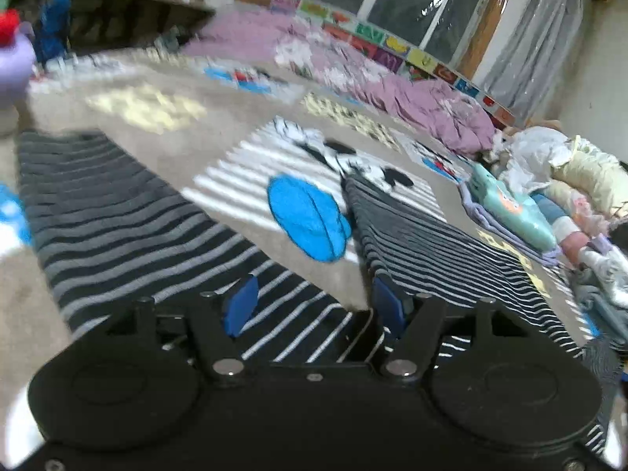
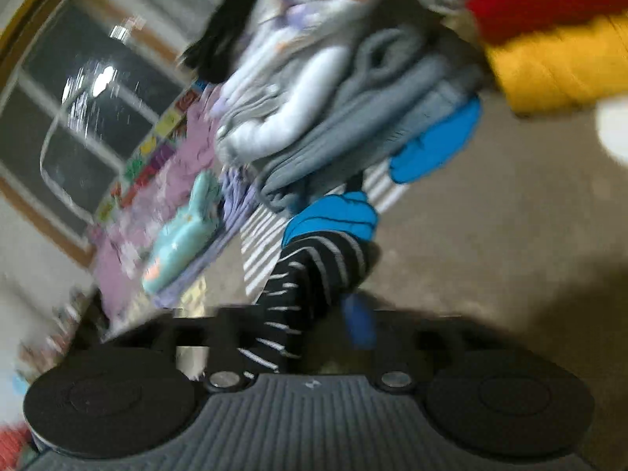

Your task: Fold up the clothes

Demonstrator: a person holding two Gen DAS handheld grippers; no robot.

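A dark garment with thin white stripes lies spread on a beige patterned mat; two long striped parts run away from me. My left gripper hovers low over its near edge with its blue pads wide apart and nothing between them. In the right wrist view my right gripper is shut on a bunched part of the striped garment, which hangs from the jaws above the floor. The view is tilted and blurred.
A blue patch is printed on the mat between the striped parts. A purple quilt lies under the window. A teal toy and piled clothes sit at the right. Folded grey clothes and red-yellow fabric are near.
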